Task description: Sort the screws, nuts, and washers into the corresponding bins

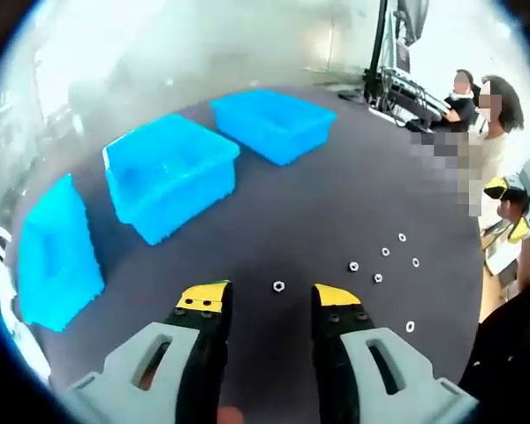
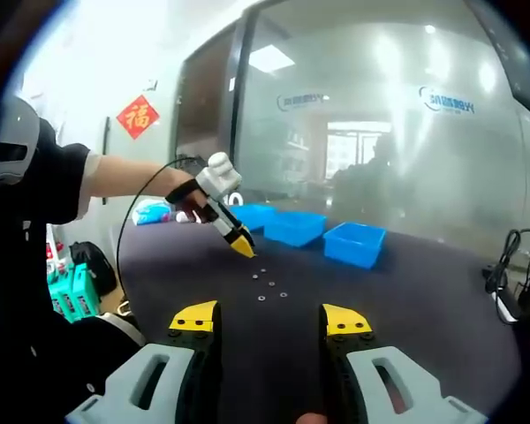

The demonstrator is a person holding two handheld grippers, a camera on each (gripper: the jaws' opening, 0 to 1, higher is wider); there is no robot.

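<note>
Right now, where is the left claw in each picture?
Left gripper view: the left claw rises from the bottom middle, open over a small nut on the dark table.
Right gripper view: the same left claw is left of middle, held by a hand, tips pointing down near the little metal parts.
Shared landmark: the blue bins.

Left gripper view: close above table (image 1: 336,203), facing bins (image 1: 170,172). Right gripper view: farther back, low across table (image 2: 406,291); both share bins (image 2: 353,242).
</note>
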